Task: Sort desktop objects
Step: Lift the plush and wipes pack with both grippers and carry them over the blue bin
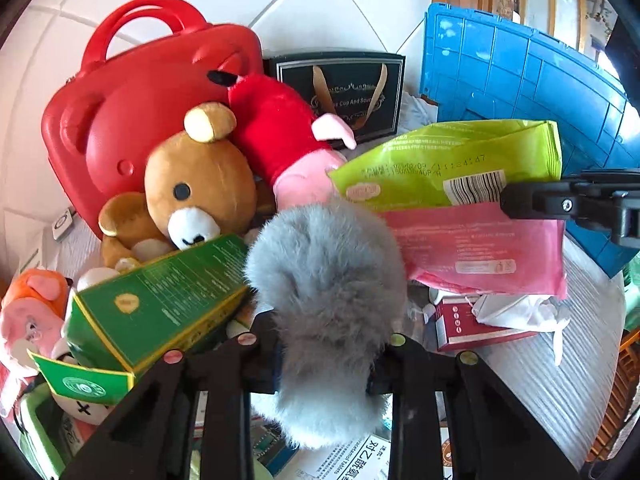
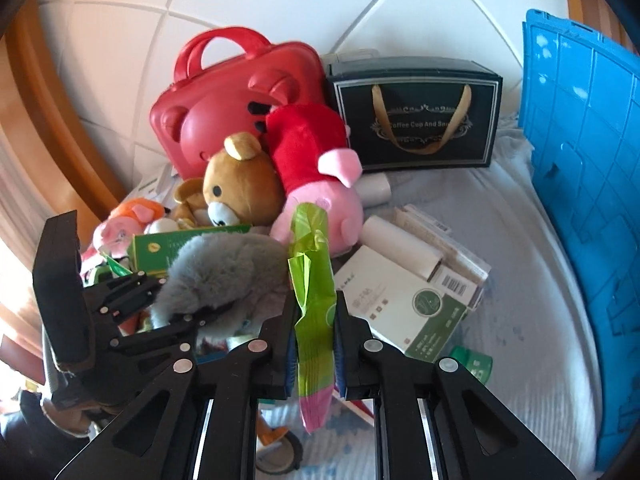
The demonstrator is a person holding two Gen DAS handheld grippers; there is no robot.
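A grey furry toy [image 1: 328,272] sits between the fingers of my left gripper [image 1: 324,344], and the pads press into its fur. The right wrist view shows the same toy [image 2: 224,268] at the left, with the left gripper [image 2: 188,296] around it. My right gripper [image 2: 316,320] is shut on a green packet [image 2: 312,280], seen edge-on, with a pink packet's end [image 2: 316,412] hanging below. In the left wrist view the green packet [image 1: 440,164] and the pink packet [image 1: 480,248] lie flat together, pinched at their right end by the right gripper's finger [image 1: 532,200].
Behind stand a red case [image 2: 224,112], a brown bear [image 1: 196,184], a pink pig plush in a red shirt [image 1: 280,132] and a black gift bag [image 2: 416,120]. A green box [image 1: 160,304] lies at the left. White boxes [image 2: 400,300] lie on the cloth. A blue crate [image 2: 580,180] walls the right.
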